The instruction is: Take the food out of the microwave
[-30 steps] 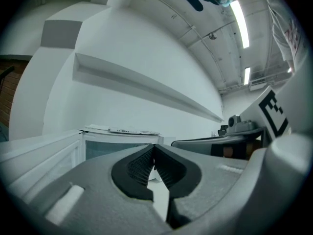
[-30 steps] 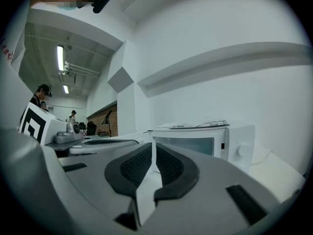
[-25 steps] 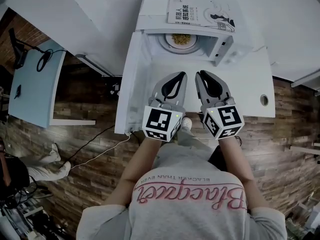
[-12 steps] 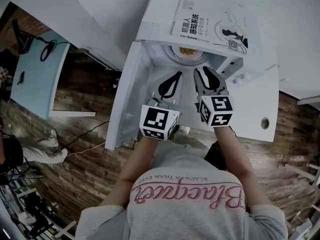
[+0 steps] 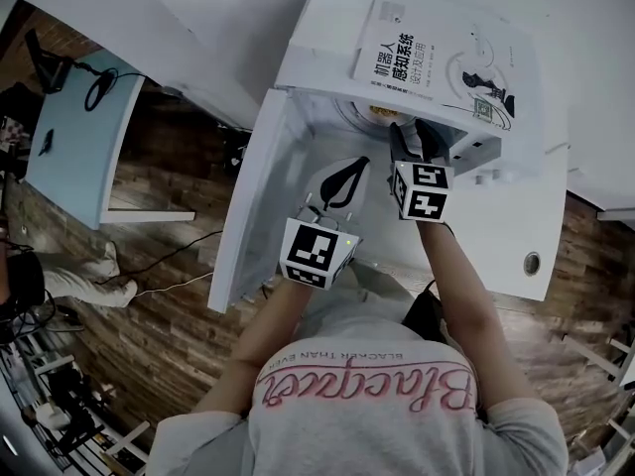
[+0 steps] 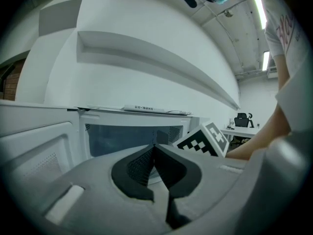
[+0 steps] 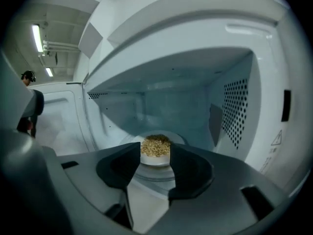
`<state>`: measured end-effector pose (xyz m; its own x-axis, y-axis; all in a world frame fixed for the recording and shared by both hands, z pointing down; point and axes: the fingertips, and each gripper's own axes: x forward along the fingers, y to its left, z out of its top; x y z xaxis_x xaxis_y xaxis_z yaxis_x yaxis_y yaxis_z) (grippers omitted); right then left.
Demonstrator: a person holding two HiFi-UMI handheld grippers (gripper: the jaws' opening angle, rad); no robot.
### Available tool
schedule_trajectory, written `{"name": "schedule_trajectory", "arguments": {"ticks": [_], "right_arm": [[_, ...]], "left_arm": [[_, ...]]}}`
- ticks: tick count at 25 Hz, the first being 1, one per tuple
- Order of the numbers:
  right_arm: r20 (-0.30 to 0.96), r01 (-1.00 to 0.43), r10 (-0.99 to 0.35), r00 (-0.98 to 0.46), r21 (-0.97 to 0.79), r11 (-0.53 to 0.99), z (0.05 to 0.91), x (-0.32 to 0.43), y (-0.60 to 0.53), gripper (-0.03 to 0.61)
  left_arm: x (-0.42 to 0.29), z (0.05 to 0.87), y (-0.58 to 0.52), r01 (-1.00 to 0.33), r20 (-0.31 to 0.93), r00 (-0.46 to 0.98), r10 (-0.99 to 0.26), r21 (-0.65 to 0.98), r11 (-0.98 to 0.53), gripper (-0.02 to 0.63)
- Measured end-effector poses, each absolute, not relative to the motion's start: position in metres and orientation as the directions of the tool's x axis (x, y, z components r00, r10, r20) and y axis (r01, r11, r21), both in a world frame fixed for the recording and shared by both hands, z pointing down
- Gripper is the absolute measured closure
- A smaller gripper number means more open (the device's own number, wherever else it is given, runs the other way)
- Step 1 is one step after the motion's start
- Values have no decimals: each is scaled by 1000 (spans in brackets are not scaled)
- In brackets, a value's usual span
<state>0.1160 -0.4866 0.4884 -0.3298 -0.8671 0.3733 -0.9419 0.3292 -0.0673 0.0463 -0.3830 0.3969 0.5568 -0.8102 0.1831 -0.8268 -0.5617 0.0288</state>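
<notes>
The white microwave (image 5: 317, 38) stands with its door (image 5: 243, 206) swung open to the left. Inside, a white dish (image 7: 155, 161) heaped with yellowish grains (image 7: 155, 145) sits on the turntable; in the head view only a sliver of the food (image 5: 381, 114) shows under the top edge. My right gripper (image 5: 415, 130) reaches into the cavity mouth. Its jaws are opening, with the dish ahead in line with the gap and untouched (image 7: 155, 153). My left gripper (image 5: 359, 163) hangs back in front of the opening, shut and empty (image 6: 154, 147).
A book (image 5: 446, 53) lies on top of the microwave. The perforated cavity wall (image 7: 237, 109) is close on the right. The white desk (image 5: 533, 236) carries the microwave. A light-blue table (image 5: 74, 137) stands at the left, with a cable on the wooden floor (image 5: 169, 276).
Both grippers moved forward toward the microwave. The right one went further, into the cavity mouth, and its jaws spread apart. The left stayed shut.
</notes>
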Motion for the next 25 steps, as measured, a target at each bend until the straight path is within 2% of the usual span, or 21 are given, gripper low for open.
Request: {"name": "schedule_trajectory", "arguments": {"ticks": [10,17,25], "right_arm": [[424,-950,-855,-299,-47,309,518,113,-517,397],[452,-936,-847,-281,66,346,526,107,-518,399],[491,-954,-833,-256,9,299,530,118,-513,397]], "left_arm": [[34,406,-402,-838,199,540,-818,39,-544,607],[28,406,-409,-847,195,527,-827,40,-530,607],[31,407,-408,-839,198,540,-818,47,-543,607]]}}
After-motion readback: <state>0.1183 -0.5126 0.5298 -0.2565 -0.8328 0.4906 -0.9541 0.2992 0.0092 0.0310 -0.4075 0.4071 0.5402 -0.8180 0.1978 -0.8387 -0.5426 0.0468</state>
